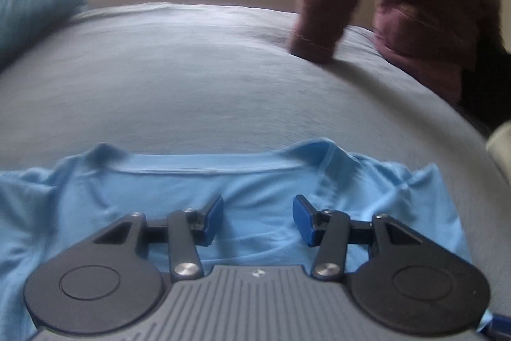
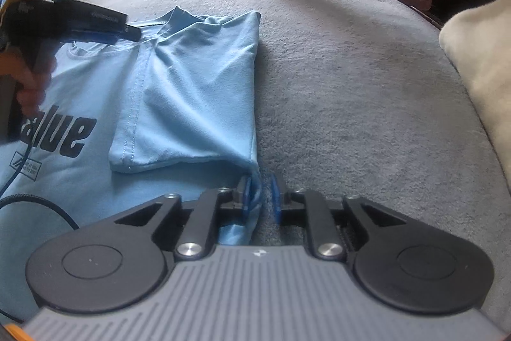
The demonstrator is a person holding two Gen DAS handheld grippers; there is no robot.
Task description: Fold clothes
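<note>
Clearly, the left gripper [image 1: 258, 219] hovers released over the light blue T-shirt [image 1: 255, 181]. Nearby, the right gripper [image 2: 260, 197], nearly clenched, has the shirt's right edge between its pads, which may not be pressing it.

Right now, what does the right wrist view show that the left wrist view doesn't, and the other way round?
Only the right wrist view shows the sleeve folded in over the shirt, the black print, the white cloth at the right edge, and the right gripper with the shirt's side edge between its nearly closed fingers. Only the left wrist view shows the collar close up. Both show the light blue T-shirt, the grey bed cover, the maroon garment and the left gripper, open above the shirt.
</note>
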